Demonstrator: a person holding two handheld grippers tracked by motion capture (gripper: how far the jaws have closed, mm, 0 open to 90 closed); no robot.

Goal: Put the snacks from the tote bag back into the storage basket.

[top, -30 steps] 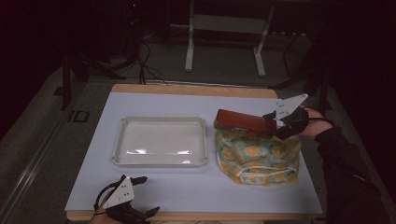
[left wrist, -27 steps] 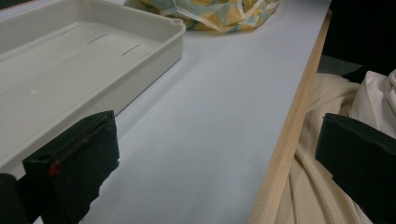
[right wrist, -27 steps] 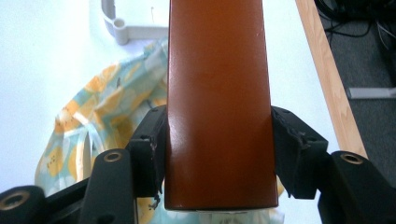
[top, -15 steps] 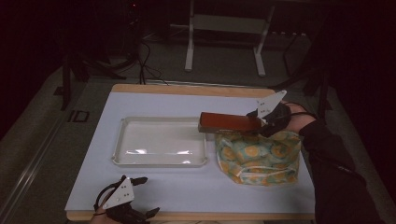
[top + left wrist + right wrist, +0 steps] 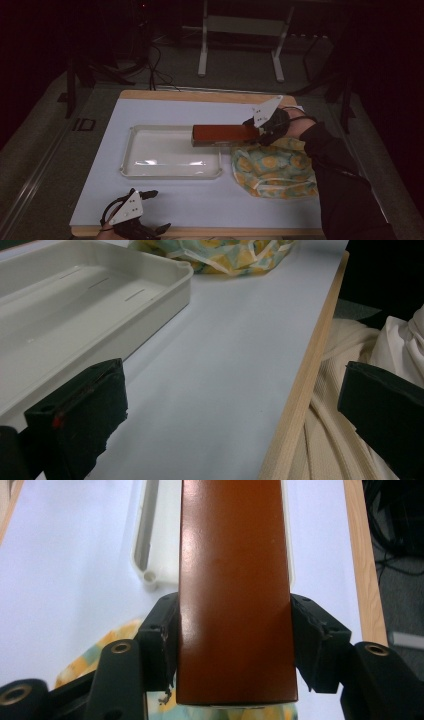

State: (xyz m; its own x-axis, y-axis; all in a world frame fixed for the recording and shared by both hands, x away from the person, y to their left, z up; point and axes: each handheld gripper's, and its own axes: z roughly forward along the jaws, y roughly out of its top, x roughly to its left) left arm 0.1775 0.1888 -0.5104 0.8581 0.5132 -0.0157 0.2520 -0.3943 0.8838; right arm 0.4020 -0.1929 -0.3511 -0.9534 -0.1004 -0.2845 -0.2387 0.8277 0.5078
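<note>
Nearest, left gripper (image 5: 150, 212): it rests at the near edge of the table (image 5: 200, 210), jaws standing wide apart, nothing between them; in the left gripper view the pads are on either side of bare table top.
White tray (image 5: 170, 152): shallow plastic tray, empty, in the middle of the table, a little beyond the left gripper.
Patterned cloth bag (image 5: 275, 167): soft, crumpled, yellow and green print, lying just to the right of the tray.
Brown block (image 5: 225, 134): a long, flat, reddish-brown box with a smooth glossy face, held in the air about level; its free end is over the tray's far right corner, its held end is above the bag.
Right gripper (image 5: 264, 131): closed on one end of the block, the two pads pressing on its long side faces, as the right gripper view (image 5: 235, 645) shows clearly.
Handling, my judgement: the block looks stiff and hard, not fragile, probably of moderate weight. The shiny surface may be slippery. Because it is held by one end only, the far end can sag or turn.
Where to hold: across the narrow width, on the flat side faces; a grip nearer the middle would be more balanced.
</note>
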